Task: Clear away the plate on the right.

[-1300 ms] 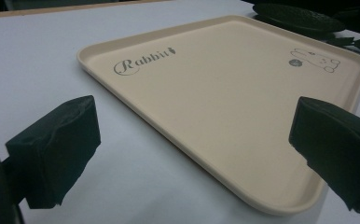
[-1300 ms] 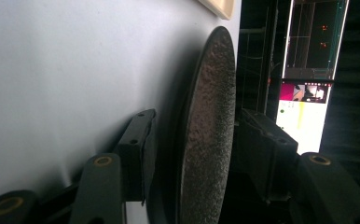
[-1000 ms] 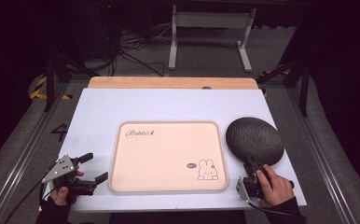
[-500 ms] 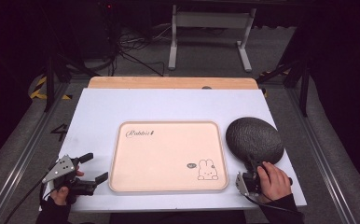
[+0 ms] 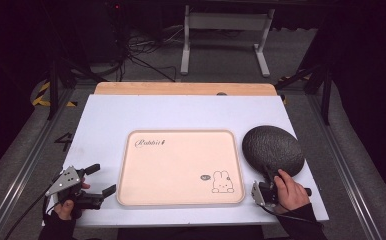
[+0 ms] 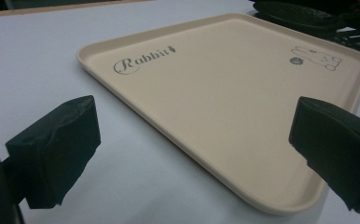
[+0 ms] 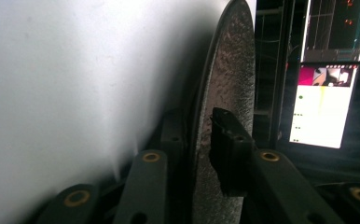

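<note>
Fingers (image 7: 229, 154) clamp dark plate (image 5: 273, 150) rim | plate beside tray (image 5: 181, 167)

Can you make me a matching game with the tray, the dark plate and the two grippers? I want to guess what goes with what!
Things:
1. tray
2. dark plate
3. left gripper
4. right gripper

Clues:
A. jaws wide apart, holding nothing
B. has a bunny drawn on it
C. clamped on a rim
D. round, speckled, right of the tray

Pairs: 1-B, 2-D, 3-A, 4-C
</note>
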A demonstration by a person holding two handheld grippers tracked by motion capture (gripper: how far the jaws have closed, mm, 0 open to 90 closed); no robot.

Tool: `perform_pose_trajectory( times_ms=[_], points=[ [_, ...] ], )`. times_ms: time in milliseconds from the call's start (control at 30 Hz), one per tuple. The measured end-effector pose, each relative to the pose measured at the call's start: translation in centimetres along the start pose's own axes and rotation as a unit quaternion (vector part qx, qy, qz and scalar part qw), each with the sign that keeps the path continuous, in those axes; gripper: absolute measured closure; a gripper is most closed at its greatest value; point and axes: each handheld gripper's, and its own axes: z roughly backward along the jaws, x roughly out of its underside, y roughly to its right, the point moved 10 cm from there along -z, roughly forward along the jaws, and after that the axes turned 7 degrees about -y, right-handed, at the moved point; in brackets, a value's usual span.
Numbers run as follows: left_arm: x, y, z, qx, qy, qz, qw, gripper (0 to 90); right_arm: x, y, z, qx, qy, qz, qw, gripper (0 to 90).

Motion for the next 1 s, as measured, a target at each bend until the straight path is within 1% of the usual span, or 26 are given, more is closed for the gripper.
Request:
perform_pose_trajectory(
  times_ms=[133, 267, 333, 400, 433, 533, 600, 700, 867, 933, 967, 1000],
  points=[
    [0.0, 0.0, 0.0, 0.0, 0.0, 0.0, 1.0, 2.7, 0.0, -0.1, 0.0, 0.002, -0.009, 0.0, 1.0, 80.2],
    [0.0, 0.0, 0.0, 0.0, 0.0, 0.0, 1.0, 2.7, -0.2, 0.0, -0.1, 0.013, -0.011, -0.001, 0.9999, 81.7],
    [0.0, 0.0, 0.0, 0.0, 0.0, 0.0, 1.0, 2.7, -0.1, -0.1, -0.2, 0.014, -0.017, -0.006, 0.9997, 82.1],
    [0.0, 0.0, 0.0, 0.001, 0.0, -0.001, 1.0, 2.7, -0.1, 0.1, -0.2, 0.02, -0.025, -0.005, 0.9995, 82.5],
    [0.0, 0.0, 0.0, 0.001, 0.0, -0.001, 1.0, 2.7, -0.1, 0.2, -0.3, 0.023, -0.026, -0.009, 0.9993, 82.9],
    [0.0, 0.0, 0.0, 0.001, 0.0, -0.001, 1.0, 2.7, 0.0, 0.5, -0.4, 0.024, -0.031, -0.009, 0.9992, 83.7],
    [0.0, 0.0, 0.0, 0.001, 0.0, -0.001, 1.0, 2.7, 0.1, 0.7, -0.3, 0.029, -0.031, -0.016, 0.999, 84.2],
    [0.0, 0.0, 0.0, 0.0, 0.0, -0.001, 1.0, 2.7, 0.3, 1.0, -0.2, 0.026, -0.031, -0.024, 0.9989, 84.8],
    [0.0, 0.0, 0.0, 0.0, 0.0, -0.001, 1.0, 2.7, 0.4, 1.2, 0.1, 0.025, -0.028, -0.02, 0.9991, 84.4],
    [0.0, 0.0, 0.0, 0.001, 0.0, 0.0, 1.0, 2.7, 0.4, 1.4, 0.4, 0.029, -0.025, -0.024, 0.999, 84.5],
    [0.0, 0.0, 0.0, 0.0, 0.0, -0.001, 1.0, 2.7, 0.4, 1.6, 0.6, 0.034, -0.03, -0.023, 0.9987, 84.5],
    [0.0, 0.0, 0.0, 0.0, 0.0, -0.001, 1.0, 2.7, 0.4, 1.8, 0.8, 0.037, -0.03, -0.026, 0.9985, 84.8]
  ],
)
